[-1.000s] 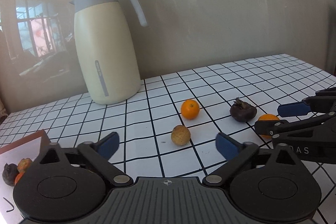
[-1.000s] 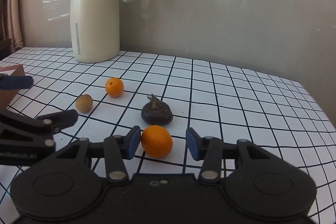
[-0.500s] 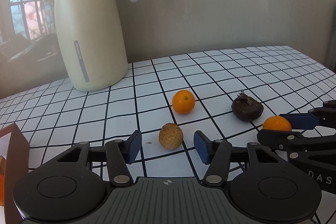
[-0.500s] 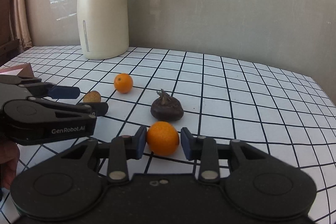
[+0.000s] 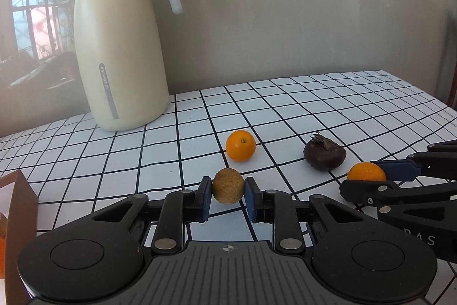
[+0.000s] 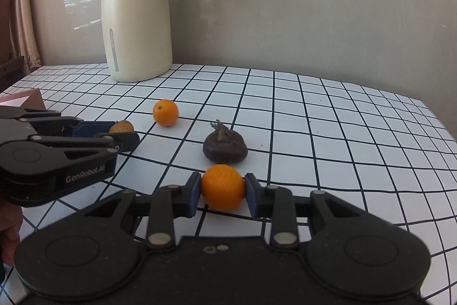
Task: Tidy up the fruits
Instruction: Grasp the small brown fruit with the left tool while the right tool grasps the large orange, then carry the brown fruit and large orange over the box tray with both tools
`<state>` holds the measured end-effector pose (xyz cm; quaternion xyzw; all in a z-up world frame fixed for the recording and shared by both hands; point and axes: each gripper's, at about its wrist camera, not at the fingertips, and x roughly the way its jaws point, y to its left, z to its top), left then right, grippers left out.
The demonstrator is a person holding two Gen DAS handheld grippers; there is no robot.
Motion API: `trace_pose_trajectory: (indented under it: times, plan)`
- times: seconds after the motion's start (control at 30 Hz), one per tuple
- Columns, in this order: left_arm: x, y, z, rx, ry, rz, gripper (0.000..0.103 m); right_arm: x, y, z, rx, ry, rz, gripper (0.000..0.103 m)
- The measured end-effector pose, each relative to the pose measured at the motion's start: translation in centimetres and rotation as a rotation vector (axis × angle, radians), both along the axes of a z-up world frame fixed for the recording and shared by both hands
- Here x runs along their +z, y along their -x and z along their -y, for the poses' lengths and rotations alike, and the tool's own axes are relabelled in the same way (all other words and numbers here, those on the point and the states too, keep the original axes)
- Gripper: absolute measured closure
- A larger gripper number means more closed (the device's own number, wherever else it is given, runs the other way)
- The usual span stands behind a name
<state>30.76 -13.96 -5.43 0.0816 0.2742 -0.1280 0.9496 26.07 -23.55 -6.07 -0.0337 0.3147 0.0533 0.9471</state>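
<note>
A tan fruit (image 5: 228,185) is clamped in the left claw (image 5: 228,190), an orange (image 6: 222,187) in the right claw (image 6: 222,192), both low over the gridded surface (image 5: 328,105). A second orange (image 5: 240,145), a dark fruit (image 5: 325,155) and a jug (image 5: 121,47) are seen beyond.

Both grippers closed, each gripping one fruit.

The left gripper (image 5: 228,192) points forward and slightly downward, its blue pads (image 5: 205,199) pressed against both sides of a small brown fruit (image 5: 228,189). The right gripper (image 6: 222,193) takes the same downward-tilted pose, with its pads (image 6: 193,194) clamped on an orange fruit (image 6: 222,187). The two grippers sit side by side, near each other without touching: the right wrist view shows the left one at its left edge, and the left wrist view shows the right one at its right edge. Part of a hand (image 6: 10,233) shows behind the left gripper's body.
</note>
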Motion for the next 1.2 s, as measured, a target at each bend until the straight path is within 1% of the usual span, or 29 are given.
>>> trace_pose_trajectory:
  times: [0.2,0.3,0.43,0.57,0.73,0.87,1.03,1.2]
  plan:
    - [1.7,2.5,-0.6,-0.012,0.018,0.030,0.078,1.3,1.5,1.0,-0.028,0.004,0.022,0.079]
    - [2.8,4.6,-1.4,-0.021,0.047,0.037,0.078,2.3,2.8,1.5,-0.045,-0.012,0.039,0.079]
    - [4.3,8.3,-2.7,-0.030,0.047,0.069,0.078,4.0,5.1,1.2,-0.044,-0.013,0.084,0.079]
    - [4.9,12.6,-5.4,-0.007,0.035,0.094,0.078,4.4,8.0,0.5,-0.020,-0.007,0.106,0.079]
    - [5.7,16.5,-9.6,0.052,0.016,0.130,0.078,5.0,11.5,-1.4,0.047,0.024,0.126,0.079]
    - [6.6,18.6,-13.3,0.115,0.009,0.161,0.078,5.8,13.5,-3.7,0.111,0.039,0.151,0.079]
    - [7.1,20.7,-17.5,0.197,-0.021,0.186,0.078,6.3,14.5,-7.0,0.204,0.044,0.169,0.079]
    - [7.4,21.7,-20.9,0.269,-0.032,0.202,0.078,6.6,15.1,-11.1,0.321,0.039,0.188,0.079]
